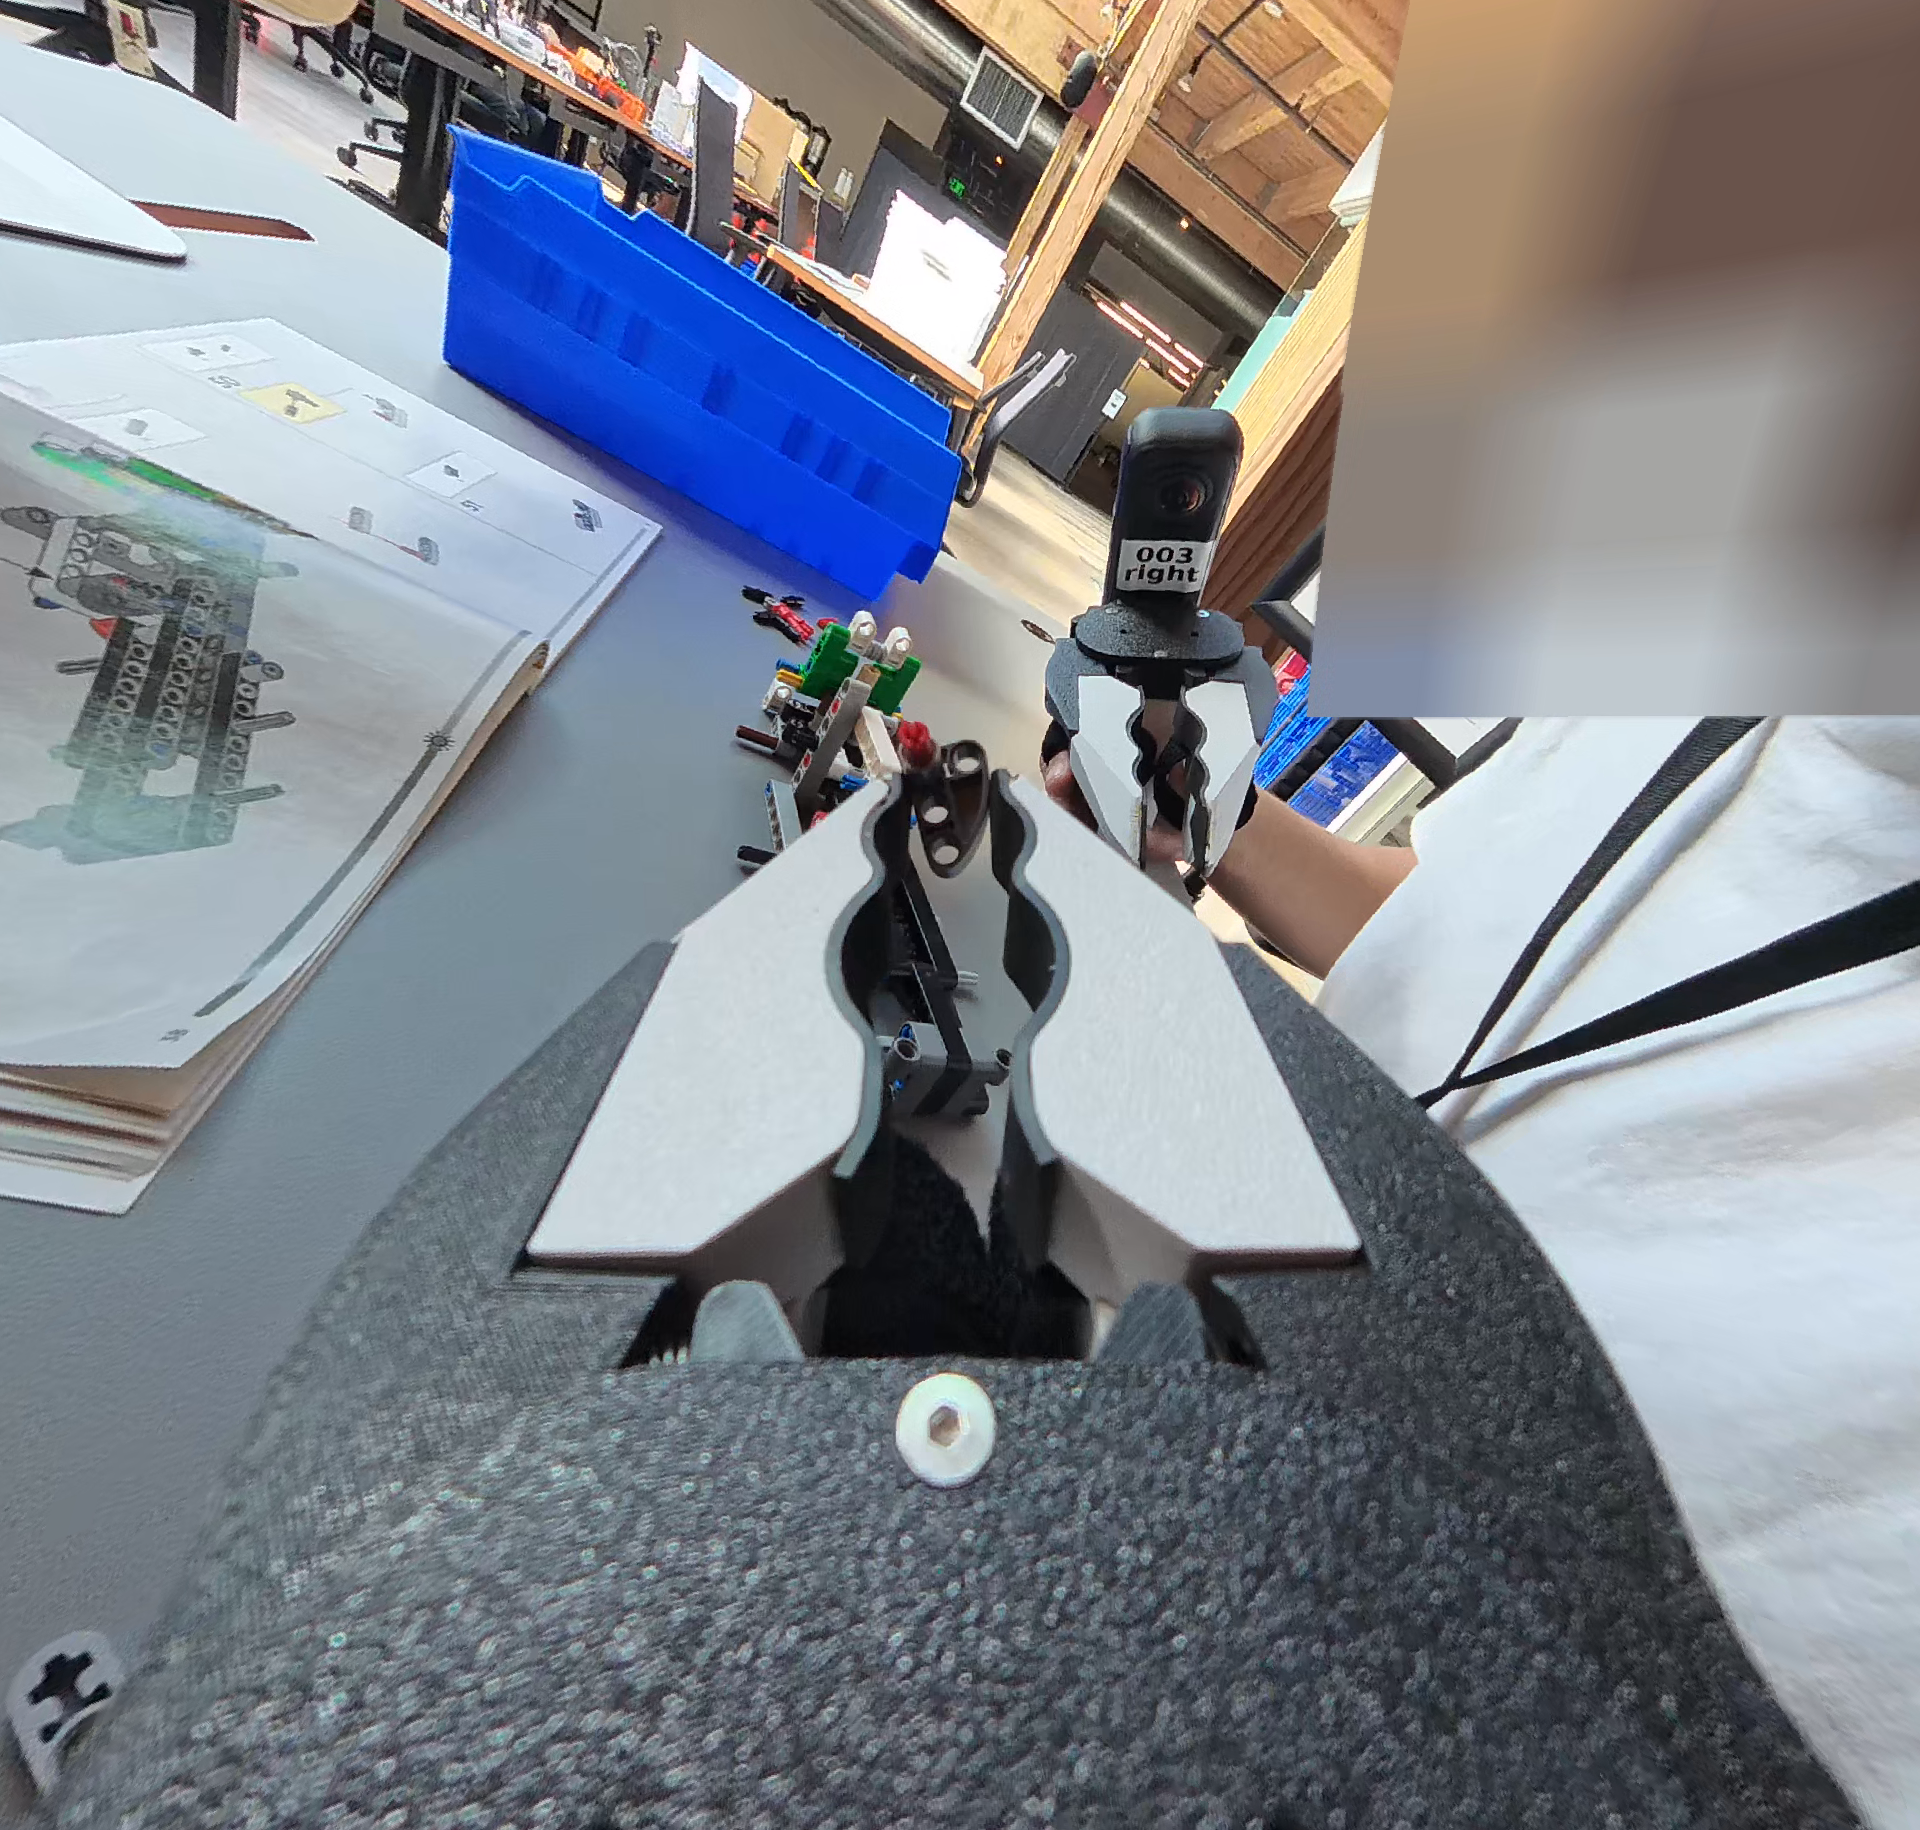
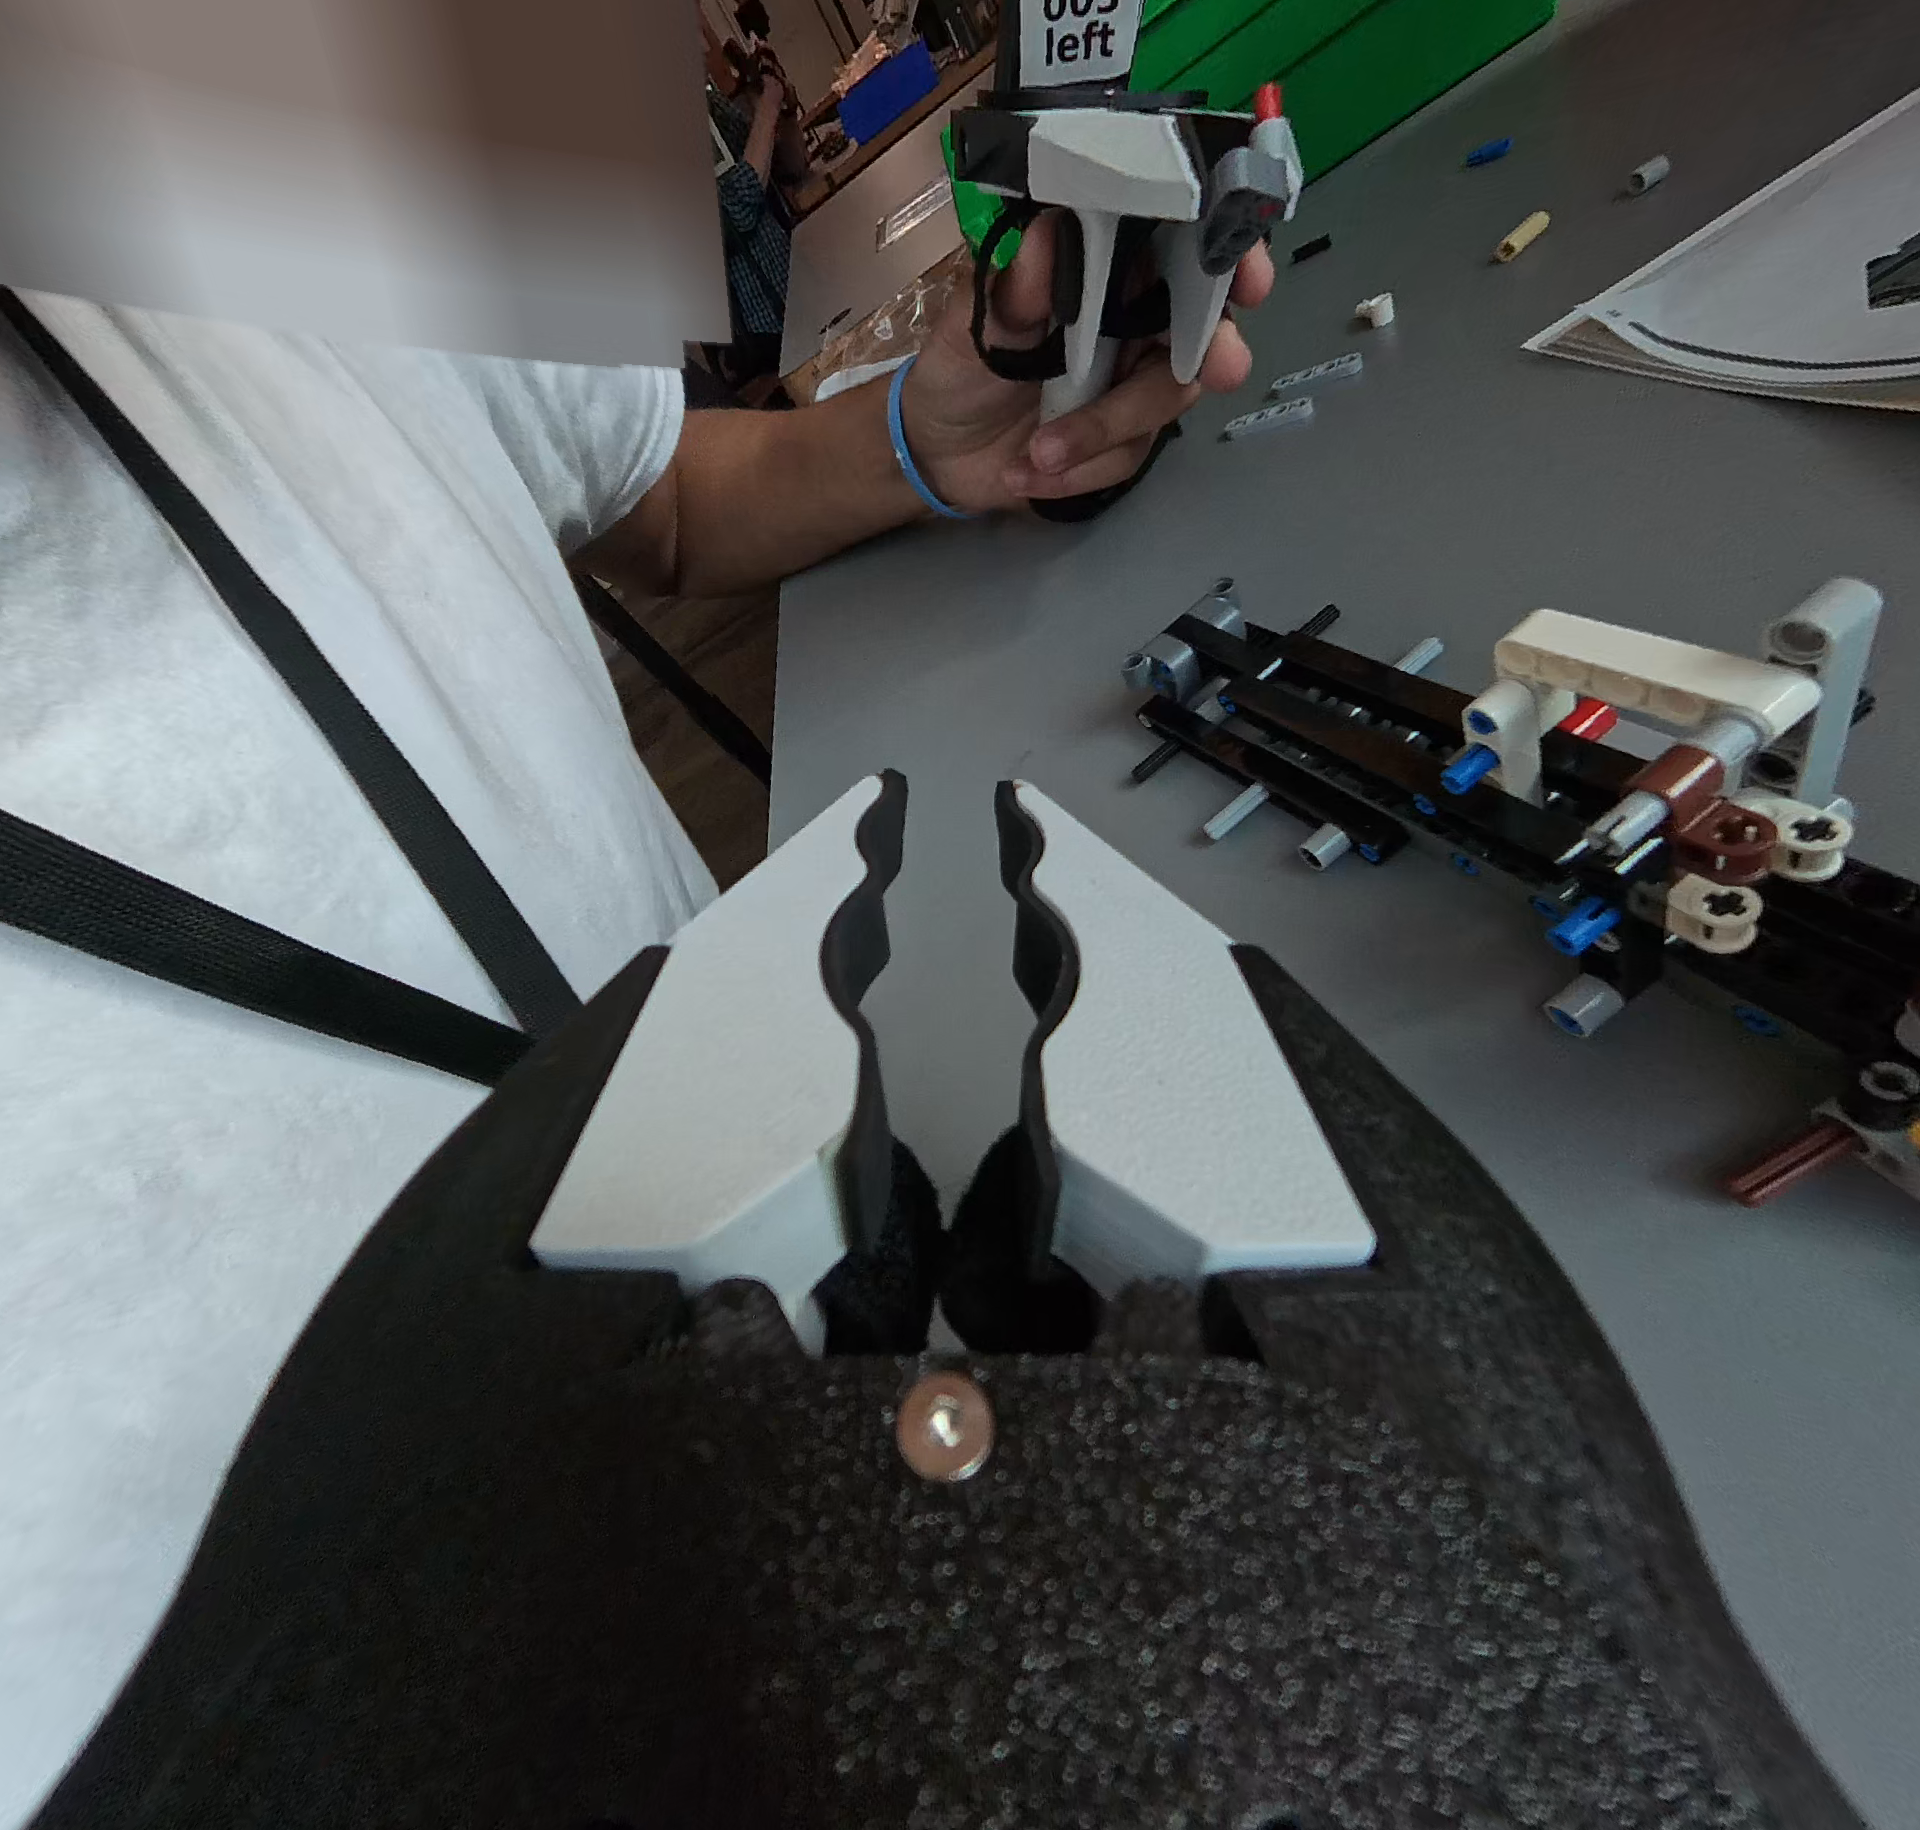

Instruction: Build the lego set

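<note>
My left gripper (image 1: 943, 793) is shut on a small dark grey Lego piece (image 1: 954, 793) with round holes and a red axle, held above the table. It also shows in the right wrist view (image 2: 1247, 196), in a person's hand. The partly built Lego model (image 2: 1507, 783), a long black chassis with white, brown and blue parts, lies on the grey table (image 2: 1351, 513). In the left wrist view the model (image 1: 831, 700) lies beyond and below my left fingers. My right gripper (image 2: 948, 793) is slightly open and empty, near the table's front edge, left of the model. It also shows in the left wrist view (image 1: 1169, 814).
An open instruction booklet (image 1: 260, 689) lies left of the model. A blue bin (image 1: 675, 357) stands behind it, a green bin (image 2: 1351, 24) at the far side. Loose pieces lie near the left hand: grey beams (image 2: 1314, 372), a tan pin (image 2: 1522, 235), a blue pin (image 2: 1486, 151). The tips of one gripper are about 15 centimeters away from the tips of the other.
</note>
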`<state>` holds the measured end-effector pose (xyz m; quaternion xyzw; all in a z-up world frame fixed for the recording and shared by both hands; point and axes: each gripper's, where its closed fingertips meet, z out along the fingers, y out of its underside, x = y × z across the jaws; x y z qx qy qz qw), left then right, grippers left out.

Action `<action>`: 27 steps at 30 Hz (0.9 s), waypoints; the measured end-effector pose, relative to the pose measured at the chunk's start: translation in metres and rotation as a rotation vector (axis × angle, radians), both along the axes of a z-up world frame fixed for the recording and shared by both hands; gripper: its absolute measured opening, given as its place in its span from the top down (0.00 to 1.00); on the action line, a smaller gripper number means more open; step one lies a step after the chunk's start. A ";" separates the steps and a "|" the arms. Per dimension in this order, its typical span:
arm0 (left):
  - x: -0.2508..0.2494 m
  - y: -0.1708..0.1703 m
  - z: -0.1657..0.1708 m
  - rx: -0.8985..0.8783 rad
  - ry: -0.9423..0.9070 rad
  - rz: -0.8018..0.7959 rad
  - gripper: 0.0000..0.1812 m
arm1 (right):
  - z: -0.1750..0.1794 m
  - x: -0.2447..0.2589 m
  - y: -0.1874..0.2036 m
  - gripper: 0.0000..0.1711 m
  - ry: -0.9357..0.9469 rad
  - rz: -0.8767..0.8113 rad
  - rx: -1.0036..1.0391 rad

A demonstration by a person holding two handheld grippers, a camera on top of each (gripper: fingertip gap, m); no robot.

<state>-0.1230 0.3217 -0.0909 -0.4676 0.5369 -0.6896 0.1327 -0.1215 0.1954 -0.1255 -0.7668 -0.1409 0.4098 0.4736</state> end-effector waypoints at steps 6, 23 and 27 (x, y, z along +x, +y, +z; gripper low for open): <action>-0.001 -0.009 -0.003 0.088 -0.006 -0.002 0.93 | -0.003 -0.002 0.000 0.90 -0.040 -0.005 0.003; 0.000 -0.017 -0.009 0.209 -0.014 0.018 0.93 | -0.008 0.015 0.000 0.89 -0.192 -0.175 0.044; -0.001 -0.018 -0.009 0.212 -0.017 0.015 0.93 | -0.010 0.014 0.000 0.89 -0.189 -0.167 0.032</action>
